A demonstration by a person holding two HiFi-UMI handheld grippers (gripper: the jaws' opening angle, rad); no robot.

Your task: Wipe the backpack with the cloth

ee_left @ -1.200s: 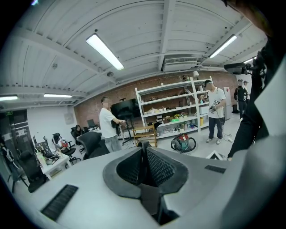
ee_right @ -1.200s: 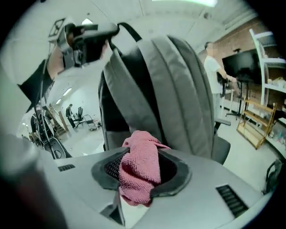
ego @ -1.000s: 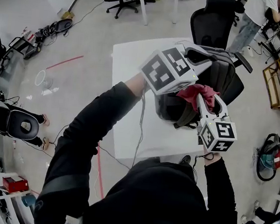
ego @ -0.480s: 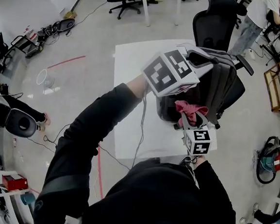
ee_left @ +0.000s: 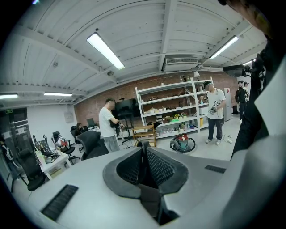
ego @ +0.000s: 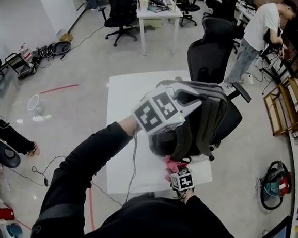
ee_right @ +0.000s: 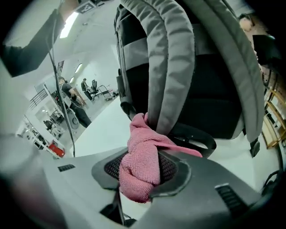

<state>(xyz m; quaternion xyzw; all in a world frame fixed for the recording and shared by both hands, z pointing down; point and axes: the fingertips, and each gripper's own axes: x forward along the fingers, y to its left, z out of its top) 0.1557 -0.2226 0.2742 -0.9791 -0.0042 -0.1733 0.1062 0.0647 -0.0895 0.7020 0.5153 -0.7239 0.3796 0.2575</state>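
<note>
A grey and black backpack stands upright on the white table. My left gripper is at its top, jaws shut, with a thin dark strip pinched between the pads in the left gripper view; it looks like the backpack's handle. Low at the pack's near bottom end, my right gripper is shut on a bunched pink cloth. In the right gripper view the cloth fills the jaws and presses against a grey shoulder strap of the backpack.
A black office chair stands just behind the table. A person works at the back right, near wooden frames. A vacuum cleaner sits on the floor at right. Cables trail off the table's front edge.
My right gripper has dropped with the pink cloth from the backpack's upper part down to its lower end near the table's front edge. The left gripper has held still at the top.
</note>
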